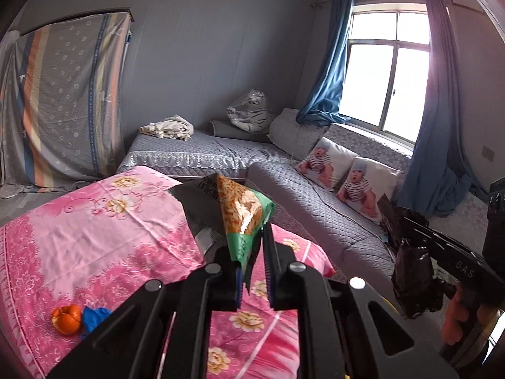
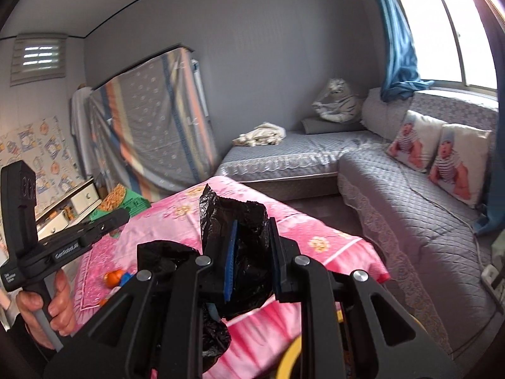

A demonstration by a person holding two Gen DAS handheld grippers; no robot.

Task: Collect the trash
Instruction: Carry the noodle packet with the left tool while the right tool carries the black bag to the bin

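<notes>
Left gripper point(image 1: 252, 252) is clamped on a green snack wrapper point(image 1: 243, 214) — jaws pressed together on its lower corner, the rest of the packet sticking up and forward past the fingertips, crumpled, dark inner side showing on its left. Wrapper hangs in the air above the pink floral cloth point(image 1: 94, 221), not touching it. Same wrapper shows in the right wrist view point(image 2: 120, 200) at far left, poking out past the tip of the left gripper, which a hand point(image 2: 47, 303) holds by the handle.

Right gripper point(image 2: 252, 252) is nearly closed, pinching a black trash bag point(image 2: 240, 221); bunched plastic fills the gap between the blue pads point(image 2: 230, 262) and spills up over the fingertips and down to the left under the tool. In the left wrist view the bag point(image 1: 413, 271) dangles from that gripper at the right edge, a hand point(image 1: 454, 319) below it on the grip. Wrapper and bag are apart, each in its own tool, bag to the wrapper's right.

Still lying on the pink cloth — an orange peel point(image 1: 66, 319) touching a blue scrap point(image 1: 94, 319), near the cloth's near-left part, below and left of the left gripper. Beyond the cloth sits a grey quilted corner sofa point(image 1: 322, 208) with two baby-print cushions point(image 1: 344, 173), blue curtains point(image 1: 328, 72) at the window point(image 1: 388, 72), and a striped sheet point(image 1: 66, 101) draped over something tall on the left.
</notes>
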